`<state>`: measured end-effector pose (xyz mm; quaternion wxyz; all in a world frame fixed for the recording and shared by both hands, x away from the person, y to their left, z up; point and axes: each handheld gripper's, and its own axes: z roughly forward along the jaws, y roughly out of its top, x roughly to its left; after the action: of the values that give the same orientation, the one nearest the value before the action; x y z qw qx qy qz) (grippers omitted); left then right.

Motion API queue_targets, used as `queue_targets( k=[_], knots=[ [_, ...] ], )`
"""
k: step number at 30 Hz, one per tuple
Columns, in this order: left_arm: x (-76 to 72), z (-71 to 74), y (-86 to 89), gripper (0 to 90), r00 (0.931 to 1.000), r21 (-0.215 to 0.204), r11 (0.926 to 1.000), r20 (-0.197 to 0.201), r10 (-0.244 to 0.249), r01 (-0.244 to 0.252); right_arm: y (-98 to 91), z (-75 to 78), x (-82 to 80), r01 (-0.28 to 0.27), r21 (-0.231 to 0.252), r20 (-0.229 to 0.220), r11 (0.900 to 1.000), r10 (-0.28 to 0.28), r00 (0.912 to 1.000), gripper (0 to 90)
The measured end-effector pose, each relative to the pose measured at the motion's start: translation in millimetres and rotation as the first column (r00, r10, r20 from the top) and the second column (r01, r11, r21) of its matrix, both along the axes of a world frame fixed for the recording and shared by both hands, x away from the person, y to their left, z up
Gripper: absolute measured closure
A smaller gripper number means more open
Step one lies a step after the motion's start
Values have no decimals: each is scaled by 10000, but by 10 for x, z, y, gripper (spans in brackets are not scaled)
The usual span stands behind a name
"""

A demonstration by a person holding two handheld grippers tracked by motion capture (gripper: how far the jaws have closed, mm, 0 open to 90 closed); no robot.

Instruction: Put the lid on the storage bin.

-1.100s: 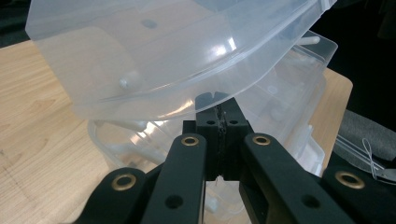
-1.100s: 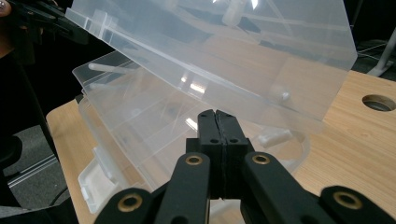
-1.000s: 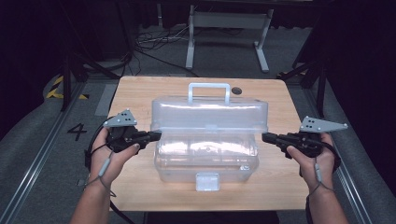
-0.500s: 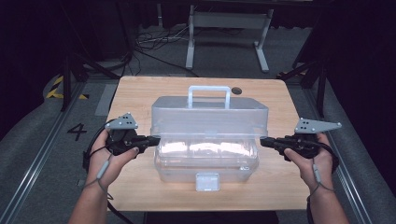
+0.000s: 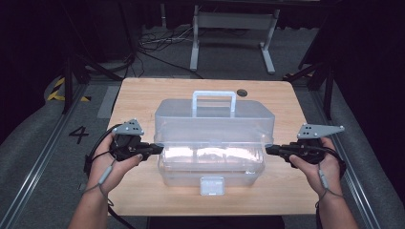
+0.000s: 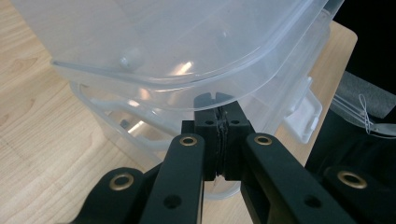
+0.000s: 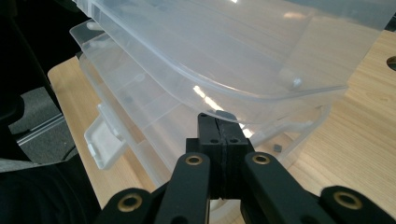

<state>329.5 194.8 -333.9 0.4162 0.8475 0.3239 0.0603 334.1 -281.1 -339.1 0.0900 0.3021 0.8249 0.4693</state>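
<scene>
1. Left gripper (image 5: 159, 149): clenched tight, with nothing between the pads. Tip tucked beneath the left end of the lid (image 5: 215, 117), seemingly as a blunt wedge for prying upward rather than a pinch. Seen in the left gripper view (image 6: 218, 105) pressed up against the underside of the lid's rim.
2. Left hand (image 5: 112, 160): kept low and outside the box, presumably to leave the lid's swing free.
3. Clear plastic toolbox (image 5: 210, 164): at the middle of the wooden table (image 5: 138, 95), long side toward the person, squarely between the two grippers. Translucent throughout, with rounded corners and a stepped base; pale shapes inside, too blurred to name.
4. Lid: parted from the base along the front and both ends, judged partway open about a rear hinge. White carry handle (image 5: 213, 98) upright on top.
5. Latch tab (image 5: 212, 185): at the front centre of the base, not engaged with the lid; also visible in the left gripper view (image 6: 301, 116) and the right gripper view (image 7: 100, 140).
6. Right gripper (image 5: 268, 149): likewise clenched and empty, tip (image 7: 215, 122) under the lid's right end. Mirrored placement likely meant to lift both ends evenly and avoid twisting.
7. Right hand (image 5: 313, 160): just off the box's right end, level with the left.
</scene>
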Motion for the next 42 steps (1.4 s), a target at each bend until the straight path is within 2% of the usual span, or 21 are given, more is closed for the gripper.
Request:
queue_targets(
  k=[3,4,14,27,42],
  knots=[
    [4,0,9,882,9999,302,9995,-7,-106,106,-7,-4,-6,-30,-132,-103,9999,29,9999,900],
    [-3,-5,3,882,9999,250,9997,-102,-73,76,-7,-7,-9,-38,-167,-131,9999,36,9999,900],
    [-12,-20,8,882,9985,796,9962,-458,-303,339,-3,-14,-33,-196,-765,-365,9969,169,9992,900],
    [-16,-52,-4,881,9956,1034,9935,-852,-393,481,4,-35,-42,-389,-1225,-711,9917,304,9970,900],
    [-21,-79,-7,877,9898,1494,9855,-1286,-618,809,33,-73,-48,-616,-1741,-1145,9828,419,9925,900]
  ],
)
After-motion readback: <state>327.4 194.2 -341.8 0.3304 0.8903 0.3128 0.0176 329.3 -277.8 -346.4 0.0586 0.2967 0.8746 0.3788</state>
